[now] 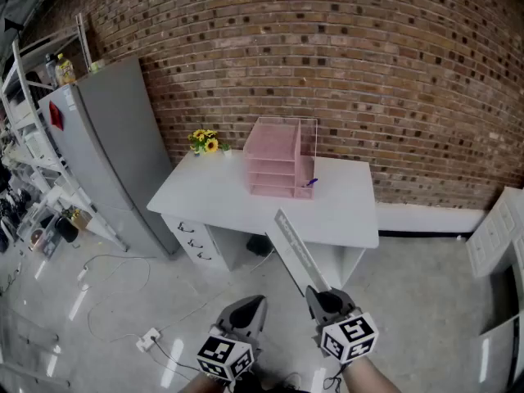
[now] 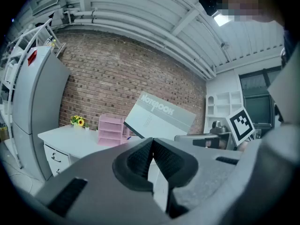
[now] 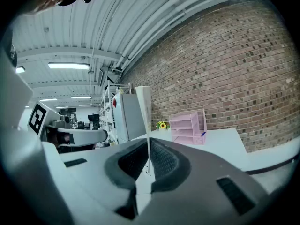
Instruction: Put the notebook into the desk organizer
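My right gripper (image 1: 322, 295) is shut on the lower edge of a grey notebook (image 1: 299, 250), which slants up and forward toward the desk. In the right gripper view the notebook (image 3: 143, 107) stands edge-on, pinched between the pads of the gripper (image 3: 148, 156). From the left gripper view its cover (image 2: 159, 117) faces me, tilted. The pink desk organizer (image 1: 278, 166) stands at the back of the white desk (image 1: 213, 195), well ahead of both grippers. Low beside the right one, my left gripper (image 1: 250, 308) is shut and holds nothing.
A grey fridge (image 1: 115, 154) stands left of the desk, with white shelving (image 1: 24, 121) beyond it. Yellow flowers (image 1: 205, 141) sit at the desk's back left corner. A power strip (image 1: 147, 340) and cables lie on the floor. A white cabinet (image 1: 495, 236) stands at the right.
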Demonstrator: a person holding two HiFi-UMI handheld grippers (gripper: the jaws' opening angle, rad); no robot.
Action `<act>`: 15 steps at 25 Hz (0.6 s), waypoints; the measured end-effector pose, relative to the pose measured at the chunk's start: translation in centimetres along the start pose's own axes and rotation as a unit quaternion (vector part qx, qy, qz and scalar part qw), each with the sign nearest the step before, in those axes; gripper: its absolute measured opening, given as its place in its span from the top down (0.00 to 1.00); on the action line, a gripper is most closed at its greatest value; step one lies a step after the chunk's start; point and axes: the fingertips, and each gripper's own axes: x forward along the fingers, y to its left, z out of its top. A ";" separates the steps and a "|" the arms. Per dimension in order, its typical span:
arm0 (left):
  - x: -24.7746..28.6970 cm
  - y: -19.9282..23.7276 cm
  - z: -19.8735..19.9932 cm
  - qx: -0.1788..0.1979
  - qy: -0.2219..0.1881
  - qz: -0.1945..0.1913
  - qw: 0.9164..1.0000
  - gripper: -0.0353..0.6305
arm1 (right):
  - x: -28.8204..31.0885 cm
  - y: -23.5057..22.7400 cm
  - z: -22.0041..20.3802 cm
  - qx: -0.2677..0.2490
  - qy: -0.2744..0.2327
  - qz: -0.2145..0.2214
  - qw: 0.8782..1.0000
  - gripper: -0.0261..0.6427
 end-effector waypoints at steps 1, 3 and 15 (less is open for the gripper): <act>0.0 0.1 -0.1 0.000 0.000 0.000 1.000 0.94 | 0.1 0.0 -0.1 0.000 0.000 0.000 1.000 0.94; 0.1 0.2 -0.2 -0.001 0.001 0.001 1.000 0.94 | 0.2 -0.1 -0.2 0.001 0.000 -0.001 1.000 0.94; 0.5 2.0 -0.6 0.002 0.009 -0.003 1.000 0.94 | 2.1 0.1 -0.2 0.008 0.005 -0.002 1.000 0.94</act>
